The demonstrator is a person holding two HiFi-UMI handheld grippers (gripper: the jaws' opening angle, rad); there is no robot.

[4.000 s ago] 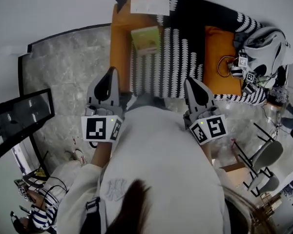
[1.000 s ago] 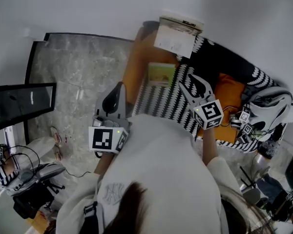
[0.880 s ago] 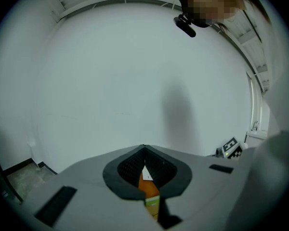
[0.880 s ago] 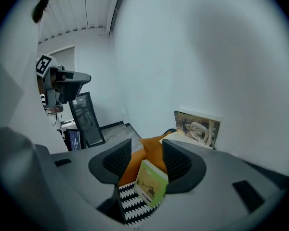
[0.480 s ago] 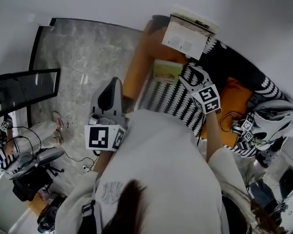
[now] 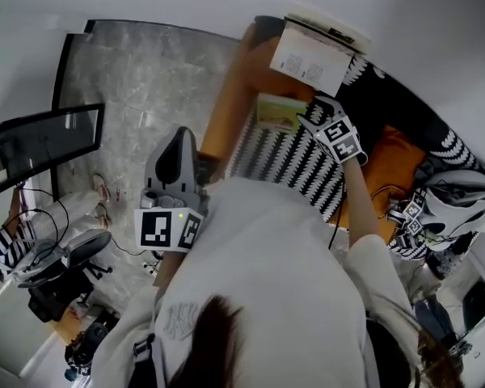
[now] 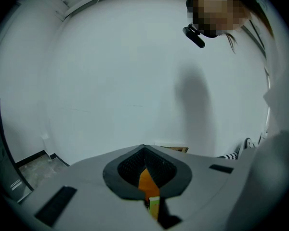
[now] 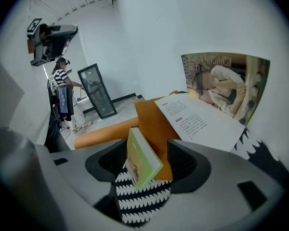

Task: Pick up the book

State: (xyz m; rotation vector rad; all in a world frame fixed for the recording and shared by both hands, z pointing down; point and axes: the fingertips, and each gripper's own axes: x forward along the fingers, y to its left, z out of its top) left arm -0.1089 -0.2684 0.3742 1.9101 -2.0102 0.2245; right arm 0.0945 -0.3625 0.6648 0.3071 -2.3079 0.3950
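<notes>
Plainly, the orange sofa (image 6: 225, 115) carries a zigzag blanket (image 6: 284, 168), and at the blanket's edge lies the green book (image 6: 275, 113) (not the open magazine (image 6: 307, 55) propped behind it). The right gripper (image 6: 309, 115) is far nearer. Its jaws have just been opening and now stand wide, untouching, astride the book's near end, whose long axis runs away between them. The left gripper (image 6: 180, 141) hangs back, jaws together.
</notes>
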